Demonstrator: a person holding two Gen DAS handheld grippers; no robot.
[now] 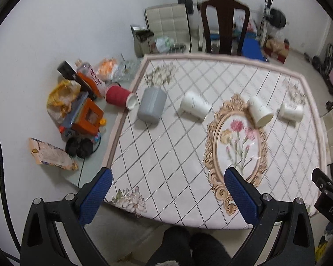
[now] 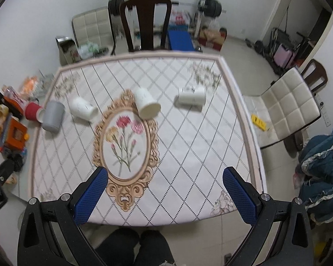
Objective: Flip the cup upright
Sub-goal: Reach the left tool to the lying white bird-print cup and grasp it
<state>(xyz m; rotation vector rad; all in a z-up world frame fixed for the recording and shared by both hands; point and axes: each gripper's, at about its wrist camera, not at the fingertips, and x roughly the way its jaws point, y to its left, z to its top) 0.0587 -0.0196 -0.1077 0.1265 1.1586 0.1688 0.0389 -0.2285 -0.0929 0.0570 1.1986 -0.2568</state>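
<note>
Five cups in a loose row across the upper half of the tabletop (image 2: 188, 155), none of them yet taken. From left to right in the right wrist view: a red cup (image 2: 32, 110) on its side at the left edge, mouth toward the centre; a grey cup (image 2: 53, 116), apparently mouth down; then three white ones, all lying down. First white cup (image 2: 83, 109) just left of the golden oval ornament, second white cup (image 2: 146, 105) on the upper rim of this ornament with the mouth turned toward the camera, third white cup (image 2: 192, 98) more to the right, apart from the others.

In the left wrist view the same row: red cup (image 1: 117, 95), grey cup (image 1: 152, 105), then the white cups at (image 1: 195, 105), (image 1: 259, 110) and (image 1: 292, 112).

Left gripper (image 1: 166, 197) low in the frame, fingers (image 1: 95, 197) spread wide, nothing between them. Right gripper (image 2: 165, 196) the same: fingers (image 2: 238, 195) wide apart and empty, above the near edge of the tabletop, well apart from every cup.

Judged from this, the task hardly started: no cup upright, no contact made. Everything left to do: approach one cup, close on its wall, turn it mouth up, set it down. Which cup comes first cannot be told.
</note>
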